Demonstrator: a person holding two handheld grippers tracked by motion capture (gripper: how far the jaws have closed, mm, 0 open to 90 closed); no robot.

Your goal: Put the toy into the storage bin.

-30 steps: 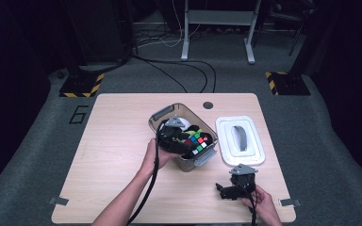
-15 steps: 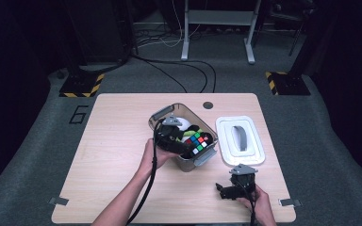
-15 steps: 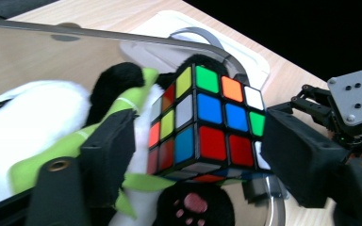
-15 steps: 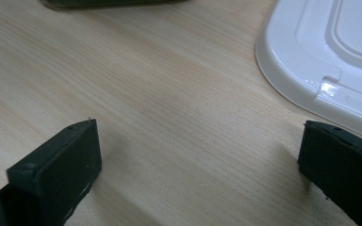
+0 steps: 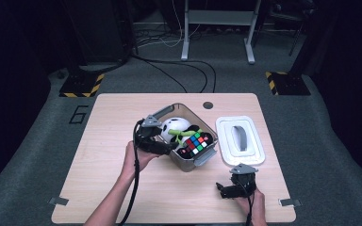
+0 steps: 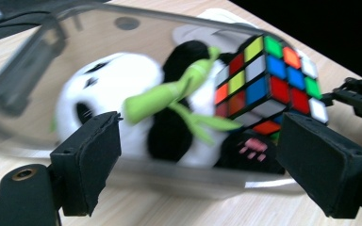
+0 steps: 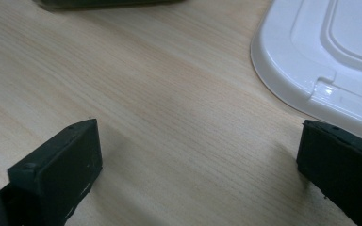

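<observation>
Beside the box [image 5: 186, 165], the left gripper [image 6: 198, 155] gapes wide toward panda [image 6: 118, 94] and cube [image 6: 266, 80]; the right gripper [image 7: 195, 160] rests spread apart near the lid [image 7: 330, 61].

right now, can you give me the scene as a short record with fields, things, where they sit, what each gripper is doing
surface: light wooden table
container: clear plastic bin with grey clips, lid off, mid-table
contents: black-and-white panda plush toy holding a green bamboo sprig; multicoloured puzzle cube resting on the plush
lid: white plastic lid with grey handle, flat on the table to the bin's right
left gripper: open, fingers at the bin's near wall, gripping nothing
right gripper: open, low over bare table near the lid's corner, gripping nothing
</observation>
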